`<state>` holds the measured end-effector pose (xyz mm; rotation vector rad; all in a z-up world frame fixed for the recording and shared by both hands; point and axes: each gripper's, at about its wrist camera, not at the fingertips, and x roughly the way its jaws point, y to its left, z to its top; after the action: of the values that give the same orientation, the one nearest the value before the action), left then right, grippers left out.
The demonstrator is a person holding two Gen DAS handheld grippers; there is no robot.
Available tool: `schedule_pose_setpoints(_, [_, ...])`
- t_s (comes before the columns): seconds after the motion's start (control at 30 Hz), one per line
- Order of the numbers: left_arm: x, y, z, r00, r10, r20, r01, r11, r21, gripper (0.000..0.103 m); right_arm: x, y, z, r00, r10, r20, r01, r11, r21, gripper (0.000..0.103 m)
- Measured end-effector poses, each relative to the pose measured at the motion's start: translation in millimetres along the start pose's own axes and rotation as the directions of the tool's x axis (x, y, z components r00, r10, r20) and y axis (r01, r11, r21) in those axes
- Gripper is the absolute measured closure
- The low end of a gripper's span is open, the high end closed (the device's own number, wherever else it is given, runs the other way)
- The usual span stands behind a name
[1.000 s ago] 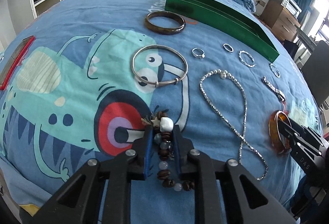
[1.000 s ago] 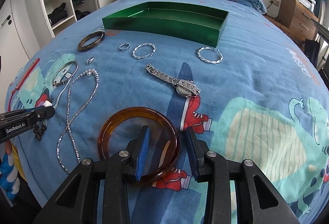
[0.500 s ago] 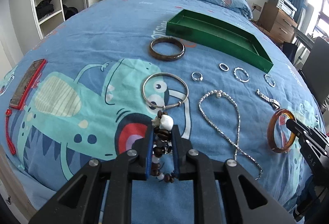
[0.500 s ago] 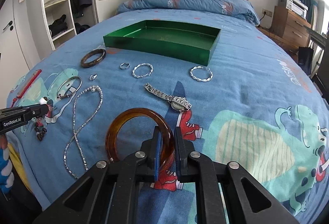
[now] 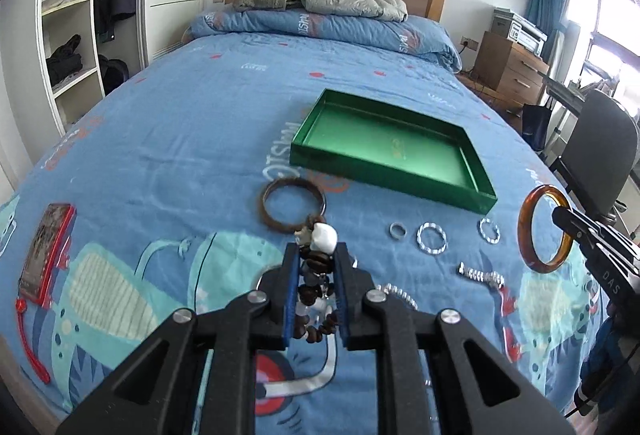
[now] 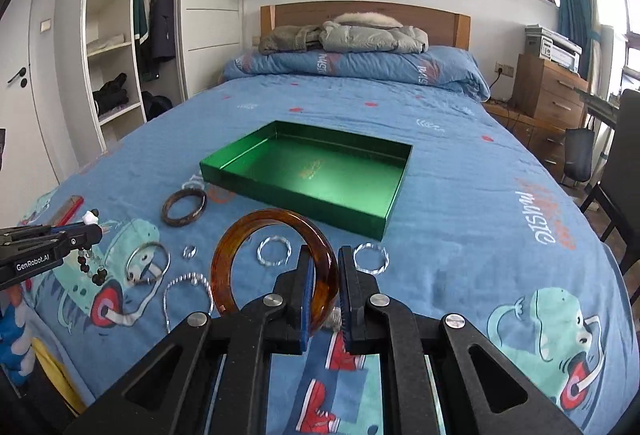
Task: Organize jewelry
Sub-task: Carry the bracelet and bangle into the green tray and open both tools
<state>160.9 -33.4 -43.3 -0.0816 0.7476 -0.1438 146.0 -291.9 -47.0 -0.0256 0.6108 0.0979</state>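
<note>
My left gripper is shut on a bead bracelet of brown and pale beads. A white bead sticks up above the pads, and the rest hangs clear of the bed. My right gripper is shut on the rim of an amber bangle, held upright above the bedspread. An open green tray lies further up the bed, with nothing in it. In the left wrist view the right gripper holds the amber bangle at the right, near the green tray. The left gripper shows at the left edge of the right wrist view.
Still on the blue bedspread are a dark brown bangle, a silver ring, two twisted rings, a watch, a silver bangle and a bead necklace. A red phone lies far left. A chair stands at the right.
The right gripper shut on the amber bangle, then lifted it off the bed. The left gripper rose with the bead bracelet. Both views now look further up the bed.
</note>
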Motion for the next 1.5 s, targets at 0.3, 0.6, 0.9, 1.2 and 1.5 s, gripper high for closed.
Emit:
schedule_pose_setpoints(0.3, [84.5, -19.5, 98.1, 0.997, -0.068, 0.034, 0.068, 0.998, 0.002, 0.088, 91.6, -28.4, 70.1, 1.000, -0.003, 0.008, 0.002, 0.995, 0.103, 0.091])
schedule_pose_setpoints(0.6, [176.2, -45.3, 128.5, 0.995, -0.098, -0.033, 0.099, 0.995, 0.004, 0.088, 175.7, -55.1, 73.3, 0.998, -0.017, -0.061, 0.028, 0.983, 0.180, 0.091])
schedule_pose_setpoints(0.9, [239.5, -61.5, 118.7, 0.990, -0.060, -0.127, 0.064, 0.998, 0.029, 0.088, 222.5, -61.8, 58.2, 0.983, -0.045, -0.176, 0.076, 0.983, 0.170, 0.091])
schedule_pose_setpoints(1.2, [253.4, -56.7, 107.5, 0.989, -0.032, -0.146, 0.040, 0.998, 0.053, 0.088, 237.8, -49.1, 53.9, 0.969, -0.064, -0.237, 0.085, 0.993, 0.079, 0.092])
schedule_pose_setpoints(1.5, [249.2, -55.3, 102.3, 0.993, -0.001, -0.118, 0.011, 0.997, 0.081, 0.087, 240.8, -43.7, 55.0, 0.962, -0.072, -0.265, 0.084, 0.996, 0.034, 0.088])
